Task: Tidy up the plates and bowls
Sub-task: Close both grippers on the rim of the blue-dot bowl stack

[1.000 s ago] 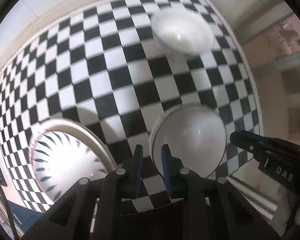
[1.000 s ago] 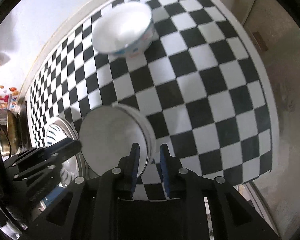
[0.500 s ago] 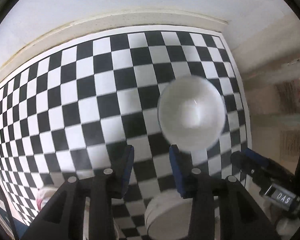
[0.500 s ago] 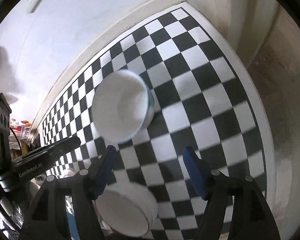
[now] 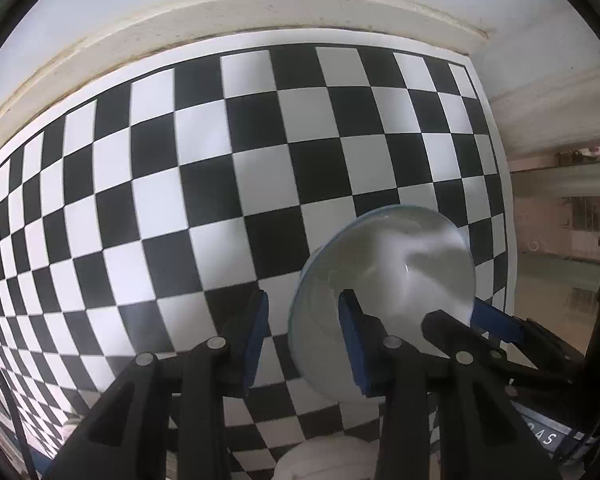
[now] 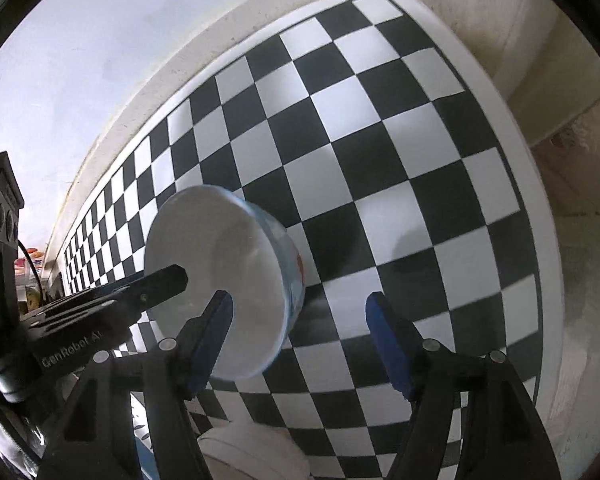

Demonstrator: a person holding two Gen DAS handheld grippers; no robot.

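A white bowl with a blue rim (image 5: 384, 292) (image 6: 228, 280) stands on the checkered cloth (image 5: 220, 168). My left gripper (image 5: 302, 340) is open, with its right finger inside the bowl and its left finger outside the bowl's left wall. My right gripper (image 6: 300, 340) is open wide, with its left finger (image 6: 210, 336) inside the bowl and its right finger outside on the cloth. The rim lies between each gripper's fingers. Part of a stack of white dishes (image 6: 252, 452) shows at the bottom edge of both views.
The checkered cloth (image 6: 380, 140) runs to a cream wall ledge (image 5: 180, 28) at the back and ends at the table's right edge (image 6: 540, 240). A patterned plate (image 6: 144, 444) is partly hidden behind my right gripper at lower left.
Both grippers left the white dishes, moved forward to the far bowl and opened. Each now has one finger inside the bowl. The bowl appears much closer.
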